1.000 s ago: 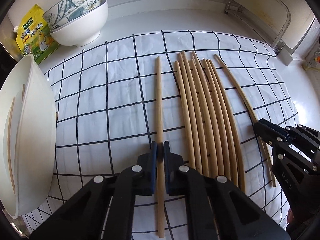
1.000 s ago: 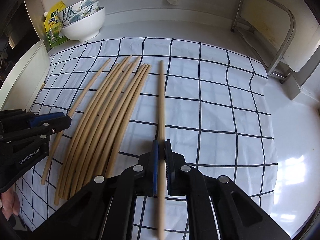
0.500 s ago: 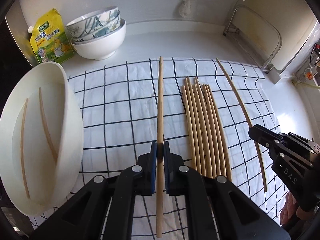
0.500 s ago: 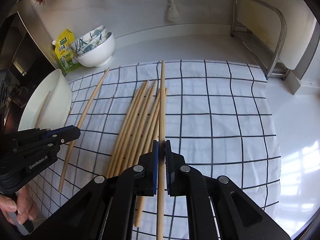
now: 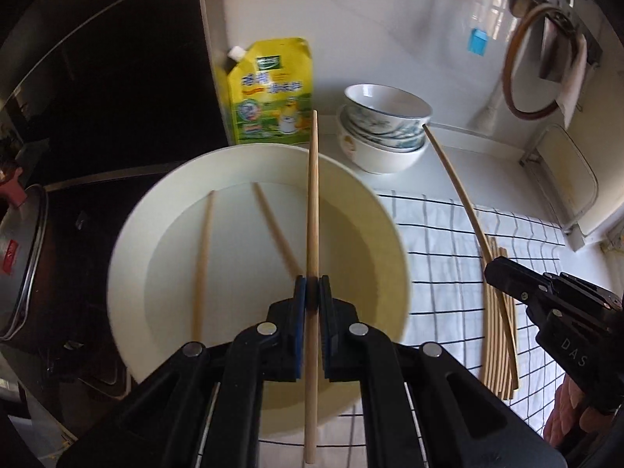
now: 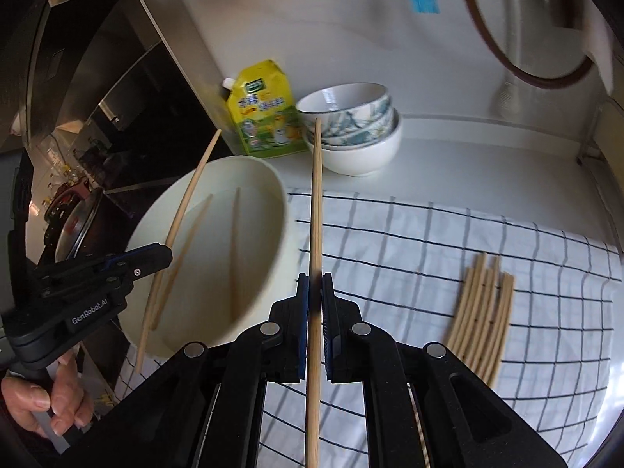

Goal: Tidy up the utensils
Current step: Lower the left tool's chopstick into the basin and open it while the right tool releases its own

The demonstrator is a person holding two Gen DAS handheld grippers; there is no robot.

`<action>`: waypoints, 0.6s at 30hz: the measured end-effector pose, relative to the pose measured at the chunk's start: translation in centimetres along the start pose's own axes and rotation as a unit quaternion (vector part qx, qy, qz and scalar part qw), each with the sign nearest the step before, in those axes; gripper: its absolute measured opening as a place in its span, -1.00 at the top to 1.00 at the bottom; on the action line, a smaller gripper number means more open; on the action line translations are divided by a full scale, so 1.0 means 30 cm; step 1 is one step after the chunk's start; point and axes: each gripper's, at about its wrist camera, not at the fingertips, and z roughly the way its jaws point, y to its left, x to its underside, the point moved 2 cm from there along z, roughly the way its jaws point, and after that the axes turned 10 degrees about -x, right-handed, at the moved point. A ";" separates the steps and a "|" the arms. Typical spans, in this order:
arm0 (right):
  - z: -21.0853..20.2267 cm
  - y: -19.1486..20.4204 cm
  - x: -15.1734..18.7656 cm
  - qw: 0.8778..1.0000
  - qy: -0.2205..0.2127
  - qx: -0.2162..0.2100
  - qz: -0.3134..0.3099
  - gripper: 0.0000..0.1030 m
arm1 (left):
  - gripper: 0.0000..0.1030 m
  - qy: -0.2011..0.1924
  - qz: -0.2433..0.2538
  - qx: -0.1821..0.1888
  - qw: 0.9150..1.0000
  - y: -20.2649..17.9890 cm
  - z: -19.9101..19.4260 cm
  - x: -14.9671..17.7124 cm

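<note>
My left gripper (image 5: 311,288) is shut on a wooden chopstick (image 5: 312,195) and holds it over the big white bowl (image 5: 124,257), where two chopsticks (image 5: 202,257) lie. It also shows in the right wrist view (image 6: 163,251). My right gripper (image 6: 316,286) is shut on another chopstick (image 6: 316,195), held above the checked cloth (image 6: 429,241) just right of the bowl (image 6: 273,195). It also shows in the left wrist view (image 5: 491,269). A bundle of several chopsticks (image 6: 483,312) lies on the cloth.
A yellow refill pouch (image 5: 271,93) and stacked patterned bowls (image 5: 384,128) stand behind the big bowl. A metal pot lid (image 5: 19,257) and dark stove lie left. A rack (image 5: 565,179) stands at the right wall.
Both grippers have swung left with their chopsticks lifted off the cloth. The left one now sits over the big bowl, the right one beside it.
</note>
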 end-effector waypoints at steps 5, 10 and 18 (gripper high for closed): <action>0.144 0.137 -0.072 0.999 0.016 -0.025 -0.023 0.88 | 0.86 0.017 -0.026 -0.018 0.999 0.147 0.076 0.000; 0.291 0.188 -0.091 0.998 0.046 -0.035 -0.008 0.88 | 0.86 0.037 -0.024 -0.013 0.999 0.205 0.161 -0.008; 0.436 0.180 -0.070 0.995 0.098 -0.019 0.016 0.88 | 0.85 0.068 -0.011 0.008 0.998 0.219 0.281 -0.005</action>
